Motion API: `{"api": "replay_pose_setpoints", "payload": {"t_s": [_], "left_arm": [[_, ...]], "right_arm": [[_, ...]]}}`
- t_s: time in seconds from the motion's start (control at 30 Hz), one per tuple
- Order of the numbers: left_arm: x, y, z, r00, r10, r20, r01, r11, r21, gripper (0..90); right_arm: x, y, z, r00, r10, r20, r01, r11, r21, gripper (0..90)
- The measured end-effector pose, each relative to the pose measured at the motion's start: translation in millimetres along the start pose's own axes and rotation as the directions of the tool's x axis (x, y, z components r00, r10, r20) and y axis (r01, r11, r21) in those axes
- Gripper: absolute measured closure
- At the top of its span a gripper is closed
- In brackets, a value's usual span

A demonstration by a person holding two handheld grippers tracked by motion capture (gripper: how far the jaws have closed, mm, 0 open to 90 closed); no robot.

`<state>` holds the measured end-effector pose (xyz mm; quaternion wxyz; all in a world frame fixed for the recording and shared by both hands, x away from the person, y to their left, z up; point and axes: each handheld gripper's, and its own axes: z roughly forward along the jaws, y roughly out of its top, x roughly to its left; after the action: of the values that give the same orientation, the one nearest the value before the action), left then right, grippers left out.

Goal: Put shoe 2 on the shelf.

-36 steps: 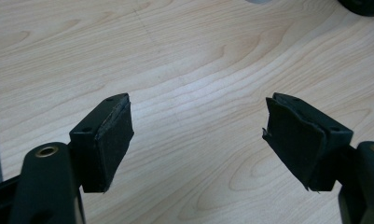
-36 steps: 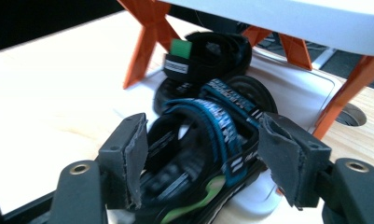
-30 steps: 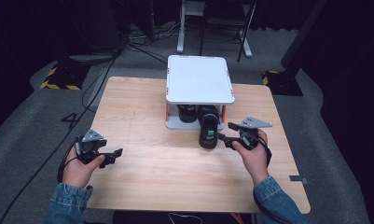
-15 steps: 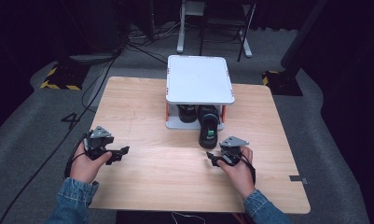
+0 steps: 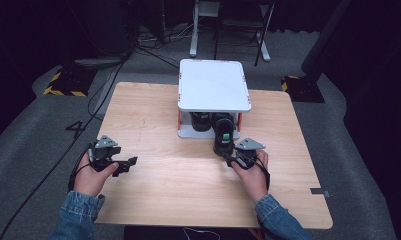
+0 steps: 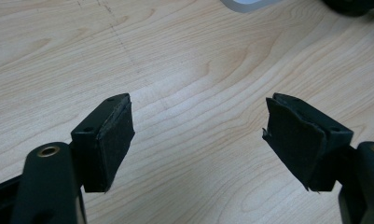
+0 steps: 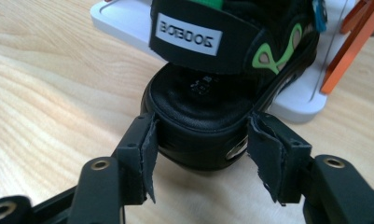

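Observation:
A black shoe (image 5: 223, 137) with green trim and a white label pokes heel-first out from under a white two-level shelf (image 5: 213, 85). My right gripper (image 5: 229, 159) sits at that heel. In the right gripper view its jaws have just been closing, and the pads now rest against both sides of the shoe's heel (image 7: 198, 107), which lies between them on the table. At the table's left, my left gripper (image 5: 128, 164) is held low over bare wood. Its jaws stand wide open around nothing (image 6: 198, 135).
A second dark shoe (image 5: 200, 120) stands on the shelf's lower level beside the first. Orange posts (image 7: 348, 46) carry the shelf's top above its white base (image 7: 119, 23). The wooden table (image 5: 153, 110) has open space left and front. Cables and stands lie on the floor behind.
My right hand has come down and moved left to the shoe's heel, and its jaws have narrowed around it. The left hand has barely shifted.

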<state>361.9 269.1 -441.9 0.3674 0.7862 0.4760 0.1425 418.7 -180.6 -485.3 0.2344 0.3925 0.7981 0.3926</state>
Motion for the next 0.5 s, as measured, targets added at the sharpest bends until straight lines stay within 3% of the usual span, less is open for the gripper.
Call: {"api": "replay_pose_setpoints", "payload": {"t_s": [0.07,0.13,0.2,0.27,0.37,0.5], "left_arm": [[0.1,-1.3,-0.2,1.0,-0.005,-0.002,0.005,1.0,-0.004,23.6],[0.7,-3.0,-1.4,1.0,-0.006,-0.005,0.006,1.0,-0.004,23.6],[0.8,-4.0,-1.6,0.9999,-0.01,-0.007,0.01,0.9999,-0.006,23.6],[1.6,-5.6,-2.1,0.9999,-0.012,-0.01,0.012,0.9999,-0.002,23.6],[2.4,-7.8,-3.5,0.9997,-0.02,-0.011,0.02,0.9998,0.006,23.7],[2.6,-11.2,-3.9,0.9996,-0.022,-0.017,0.022,0.9997,0.005,23.7]], "right_arm": [[-3.1,4.6,3.4,0.9999,0.01,-0.014,-0.01,1.0,0.003,41.6],[-10.0,14.3,6.0,0.9983,0.022,-0.055,-0.019,0.998,0.058,39.0],[-12.1,15.7,6.8,0.9975,0.028,-0.066,-0.024,0.998,0.059,39.3],[-16.1,16.9,9.6,0.9976,0.008,-0.069,-0.006,1.0,0.029,40.1],[-22.1,21.0,15.4,0.9972,-0.032,-0.068,0.033,0.999,0.024,41.3],[-33.5,29.4,26.4,0.9941,-0.05,-0.096,0.052,0.998,0.022,41.3]]}}
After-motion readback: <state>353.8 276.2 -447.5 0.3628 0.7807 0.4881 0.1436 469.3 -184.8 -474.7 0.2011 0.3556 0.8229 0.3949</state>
